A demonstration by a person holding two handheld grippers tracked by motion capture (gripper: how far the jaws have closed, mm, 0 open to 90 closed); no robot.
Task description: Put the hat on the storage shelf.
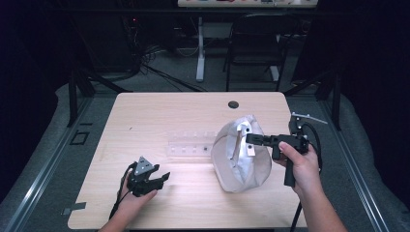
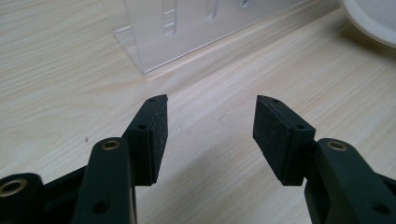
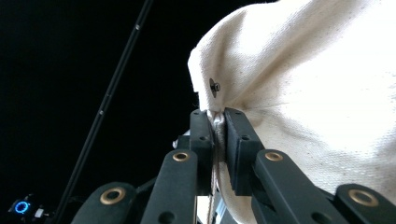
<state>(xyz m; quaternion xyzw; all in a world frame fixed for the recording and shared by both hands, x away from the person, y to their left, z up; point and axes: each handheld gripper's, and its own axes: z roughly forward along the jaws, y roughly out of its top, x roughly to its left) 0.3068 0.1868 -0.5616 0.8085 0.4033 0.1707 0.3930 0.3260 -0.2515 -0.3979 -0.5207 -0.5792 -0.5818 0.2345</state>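
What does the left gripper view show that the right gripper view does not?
Left gripper view alone: the left gripper with its jaws spread wide and nothing between them, low over the wooden table, and the near corner of a clear plastic tray ahead.

Right gripper view alone: the right gripper with its jaws shut on a pinched fold of the cream fabric hat, a small metal rivet in the cloth just above them, against a dark background.

Both: the hat, which in the left gripper view is just a pale edge at the top right.
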